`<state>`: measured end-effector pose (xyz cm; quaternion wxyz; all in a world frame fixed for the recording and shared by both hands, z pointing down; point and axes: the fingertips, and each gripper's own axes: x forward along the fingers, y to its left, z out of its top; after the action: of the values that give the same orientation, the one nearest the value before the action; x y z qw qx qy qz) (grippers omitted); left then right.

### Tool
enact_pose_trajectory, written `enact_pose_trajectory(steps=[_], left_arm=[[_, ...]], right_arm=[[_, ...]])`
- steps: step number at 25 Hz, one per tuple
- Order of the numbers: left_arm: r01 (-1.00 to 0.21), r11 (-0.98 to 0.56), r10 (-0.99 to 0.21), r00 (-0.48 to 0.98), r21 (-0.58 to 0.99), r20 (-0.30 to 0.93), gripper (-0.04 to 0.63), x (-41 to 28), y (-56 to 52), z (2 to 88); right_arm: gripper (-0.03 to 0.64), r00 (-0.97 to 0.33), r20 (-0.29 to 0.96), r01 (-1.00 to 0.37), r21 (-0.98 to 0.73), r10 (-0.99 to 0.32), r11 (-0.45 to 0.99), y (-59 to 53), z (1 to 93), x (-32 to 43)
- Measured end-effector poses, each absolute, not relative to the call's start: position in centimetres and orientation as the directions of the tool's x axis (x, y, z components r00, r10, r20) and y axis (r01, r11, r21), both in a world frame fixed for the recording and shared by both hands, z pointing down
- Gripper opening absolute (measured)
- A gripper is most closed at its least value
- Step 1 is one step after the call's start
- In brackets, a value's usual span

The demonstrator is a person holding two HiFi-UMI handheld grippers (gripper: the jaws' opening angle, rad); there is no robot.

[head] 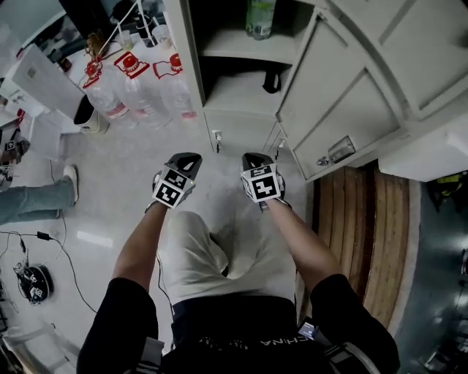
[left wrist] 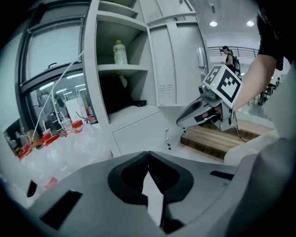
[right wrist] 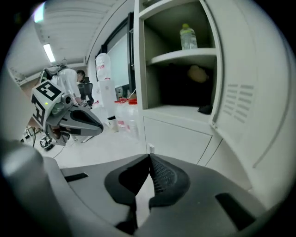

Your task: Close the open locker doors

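Observation:
A tall grey locker has an open compartment [head: 241, 44] holding a green bottle [head: 259, 18] on its upper shelf and a dark item [head: 272, 80] on the lower shelf. Its open door [head: 344, 109], with a latch [head: 338, 151], swings out to the right. The door also fills the right side of the right gripper view [right wrist: 245, 92]. My left gripper [head: 191, 156] and right gripper [head: 252, 157] hang side by side in front of the locker's low closed door [head: 241, 133], touching nothing. Both are shut and empty, tips meeting in their own views: left gripper [left wrist: 148, 152], right gripper [right wrist: 149, 156].
Wrapped packs of water bottles [head: 139, 84] stand on the floor left of the locker. A wooden pallet [head: 358, 226] lies under the open door at right. A person's leg [head: 36, 199] and floor cables [head: 44, 252] are at far left.

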<state>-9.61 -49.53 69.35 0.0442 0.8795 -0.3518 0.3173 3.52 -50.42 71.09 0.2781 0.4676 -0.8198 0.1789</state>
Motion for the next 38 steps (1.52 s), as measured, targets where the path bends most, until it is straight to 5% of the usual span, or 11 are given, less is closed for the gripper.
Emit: enact_pose_trajectory(steps=[8,15,27,38], left_arm=[[-0.753,-0.658,-0.635,0.568,0.019,0.524,0.02,-8.0,-39.5,46.3],[-0.745,-0.666,-0.659,0.563,-0.038,0.499,0.02,-2.3,-30.6,30.7],[-0.675,-0.737,-0.614,0.642,-0.041,0.459,0.02,6.9,-17.3,25.2],[-0.645,-0.762,-0.606,0.685,-0.048,0.405,0.02,2.2,-8.1,22.7]], right_arm=[[0.031,-0.42,0.672,-0.835,-0.023,-0.61,0.549,-40.8,49.4,5.8],[0.031,-0.464,0.616,-0.821,-0.03,-0.637,0.57,-33.1,32.9,10.2],[0.031,-0.51,0.528,-0.819,-0.058,-0.679,0.571,-21.5,25.7,16.1],[0.031,-0.439,0.498,-0.868,-0.019,-0.748,0.496,-12.3,23.9,12.8]])
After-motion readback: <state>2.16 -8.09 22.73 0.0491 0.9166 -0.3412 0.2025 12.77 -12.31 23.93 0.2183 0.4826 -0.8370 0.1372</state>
